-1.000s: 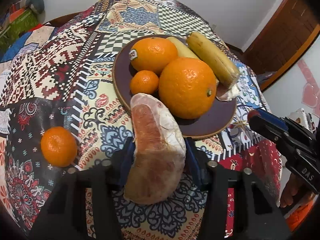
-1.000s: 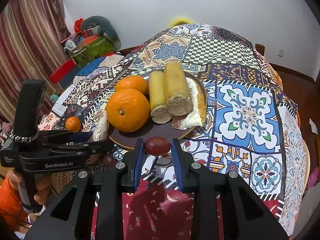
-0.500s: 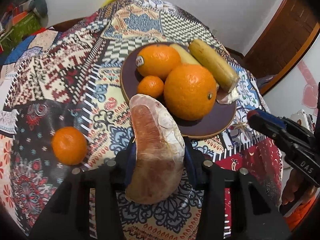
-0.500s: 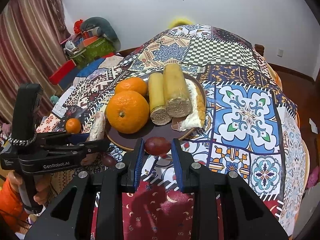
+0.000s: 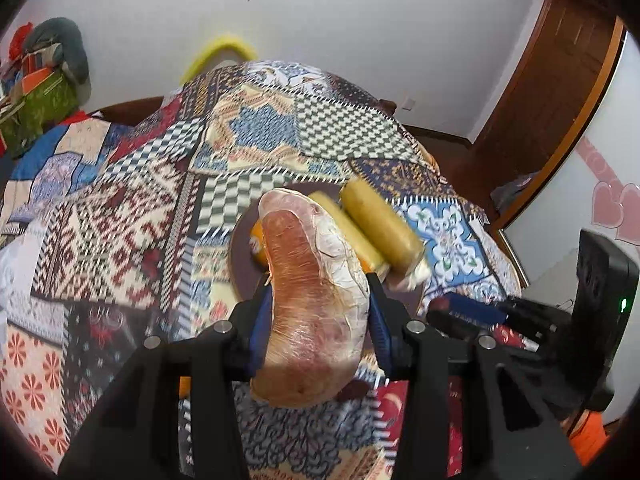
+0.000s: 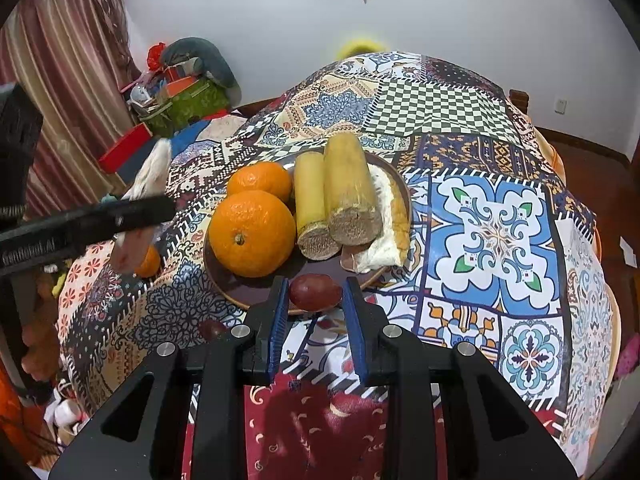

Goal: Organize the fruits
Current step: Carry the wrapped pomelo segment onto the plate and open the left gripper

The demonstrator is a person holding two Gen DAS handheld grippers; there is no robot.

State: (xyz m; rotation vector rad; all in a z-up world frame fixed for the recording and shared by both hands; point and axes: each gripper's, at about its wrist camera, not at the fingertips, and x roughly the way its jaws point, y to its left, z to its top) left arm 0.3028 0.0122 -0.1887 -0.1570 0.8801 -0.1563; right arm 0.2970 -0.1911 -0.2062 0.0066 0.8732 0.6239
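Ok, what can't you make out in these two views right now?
- Left wrist view: the pomelo wedge in the left hand-held gripper covers most of the plate; the oranges barely show.
- Left wrist view: motion blur smears the tablecloth.
- Right wrist view: the small mandarin sits half behind the blurred wedge.
- Right wrist view: the dark fruit between the right hand-held gripper's pads can't be identified.

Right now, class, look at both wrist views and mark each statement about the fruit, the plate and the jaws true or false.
1. The left gripper holds a peeled pomelo segment in its jaws. True.
2. The right gripper is empty. False: a small dark red fruit sits between its jaws.
3. Two large oranges lie on the brown plate. True.
4. The plate holds no cut cane pieces. False: two lie beside the oranges.
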